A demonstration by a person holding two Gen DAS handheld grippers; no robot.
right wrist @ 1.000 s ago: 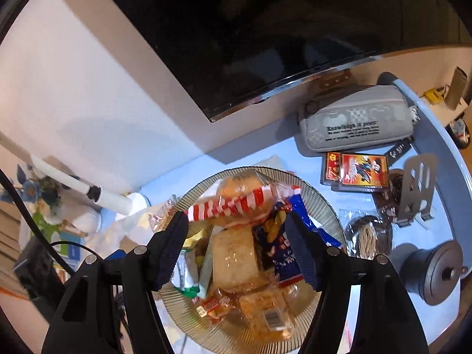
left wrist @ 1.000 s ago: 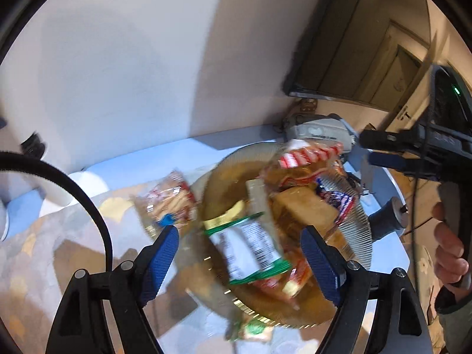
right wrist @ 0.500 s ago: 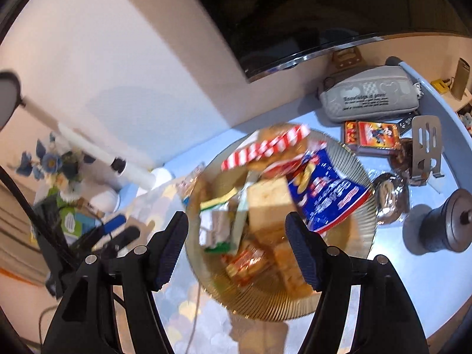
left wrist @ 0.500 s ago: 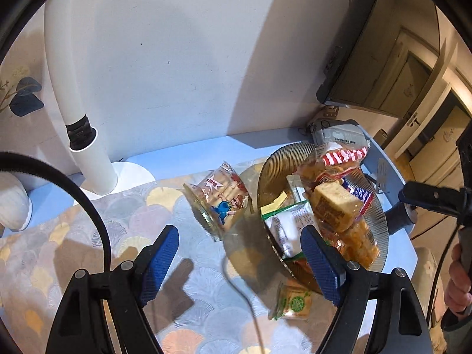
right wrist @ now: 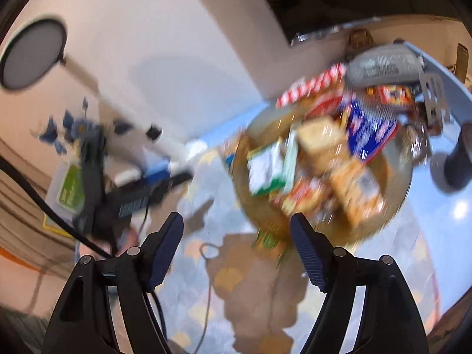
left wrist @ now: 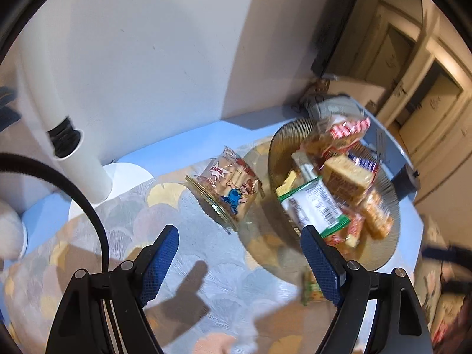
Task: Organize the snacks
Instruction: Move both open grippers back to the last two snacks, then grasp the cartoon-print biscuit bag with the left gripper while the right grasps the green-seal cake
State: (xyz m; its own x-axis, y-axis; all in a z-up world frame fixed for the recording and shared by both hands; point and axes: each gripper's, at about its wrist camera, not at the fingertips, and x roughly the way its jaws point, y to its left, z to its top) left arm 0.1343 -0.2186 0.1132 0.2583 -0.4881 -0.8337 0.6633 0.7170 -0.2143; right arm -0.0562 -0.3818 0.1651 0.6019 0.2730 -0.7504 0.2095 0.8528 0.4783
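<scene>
Snacks [left wrist: 330, 194] fill the amber plate [left wrist: 274, 159] beside a loose packet [left wrist: 230, 188]; both hand-held grippers gape empty, right widening.

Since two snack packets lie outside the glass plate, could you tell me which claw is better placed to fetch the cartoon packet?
Probably left: the left claw is open and empty, with the cartoon packet just ahead.

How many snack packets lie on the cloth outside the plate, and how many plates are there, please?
Snack packets off the plate: 2, the cartoon packet and the green packet
Glass plate: 1
Total: 3
</scene>
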